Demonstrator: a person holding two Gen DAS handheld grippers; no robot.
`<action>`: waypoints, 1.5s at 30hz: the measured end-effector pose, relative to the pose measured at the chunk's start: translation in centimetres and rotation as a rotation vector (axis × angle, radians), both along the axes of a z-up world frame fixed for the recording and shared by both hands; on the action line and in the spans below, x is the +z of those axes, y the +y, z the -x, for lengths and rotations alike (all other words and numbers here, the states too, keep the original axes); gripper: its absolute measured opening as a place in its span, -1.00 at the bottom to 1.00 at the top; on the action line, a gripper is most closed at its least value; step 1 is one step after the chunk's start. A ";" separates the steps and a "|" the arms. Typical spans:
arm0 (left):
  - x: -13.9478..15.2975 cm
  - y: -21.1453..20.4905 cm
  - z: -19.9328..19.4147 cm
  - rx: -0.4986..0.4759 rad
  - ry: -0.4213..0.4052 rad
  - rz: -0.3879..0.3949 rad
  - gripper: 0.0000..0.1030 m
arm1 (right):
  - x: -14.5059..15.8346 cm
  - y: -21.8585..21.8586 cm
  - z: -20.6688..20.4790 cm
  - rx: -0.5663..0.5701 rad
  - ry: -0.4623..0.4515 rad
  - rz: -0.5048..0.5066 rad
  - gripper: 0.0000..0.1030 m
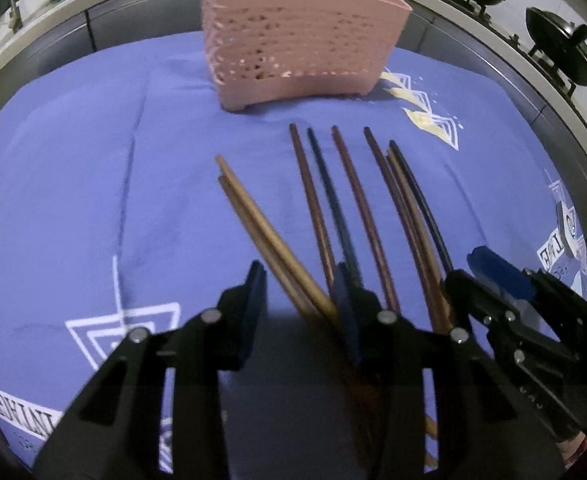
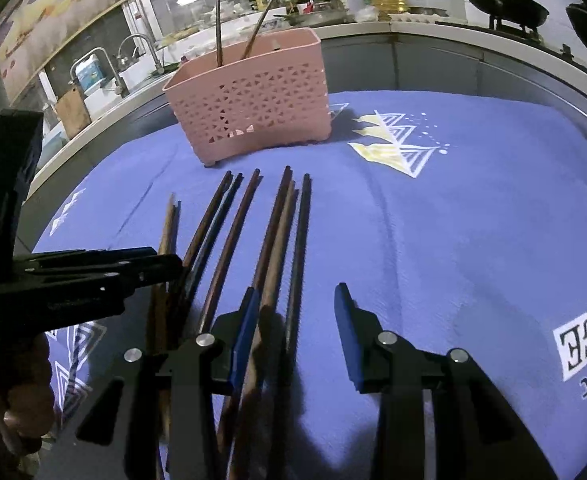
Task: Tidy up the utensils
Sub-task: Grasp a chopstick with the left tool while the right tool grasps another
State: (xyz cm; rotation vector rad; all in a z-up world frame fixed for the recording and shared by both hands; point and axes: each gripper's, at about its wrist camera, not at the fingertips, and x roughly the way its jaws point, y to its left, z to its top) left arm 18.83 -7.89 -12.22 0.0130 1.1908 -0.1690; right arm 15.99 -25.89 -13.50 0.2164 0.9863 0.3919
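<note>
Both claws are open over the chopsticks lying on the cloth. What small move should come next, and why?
Probably lower the left claw a little and close it on the light wooden pair. Those two chopsticks already run between its open jaws, while the pink basket ahead holds only a couple. The right claw also hangs open over the darker chopsticks and could wait.

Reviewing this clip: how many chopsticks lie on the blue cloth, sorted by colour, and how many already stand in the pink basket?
Light tan chopsticks on the cloth: 2
Reddish-brown chopsticks on the cloth: 4
Black or dark chopsticks on the cloth: 2
Chopsticks standing in the pink basket: 2
Total: 10
</note>
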 end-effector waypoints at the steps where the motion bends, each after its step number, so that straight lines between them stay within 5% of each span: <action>1: 0.0 0.2 0.0 0.002 0.000 0.007 -0.32 | 0.0 0.1 -0.1 0.000 0.002 0.000 -0.23; 15: 0.6 3.5 0.0 0.059 0.005 0.051 -0.38 | 0.0 0.6 -0.3 0.008 0.005 0.011 -0.23; 32: 0.5 9.1 -1.4 0.171 0.066 0.203 -0.87 | -0.3 0.5 -2.5 0.013 0.025 0.032 -0.23; 45: 0.6 6.2 -4.2 0.059 0.019 -0.055 -0.86 | -0.5 1.4 -6.7 0.066 0.062 0.137 -0.46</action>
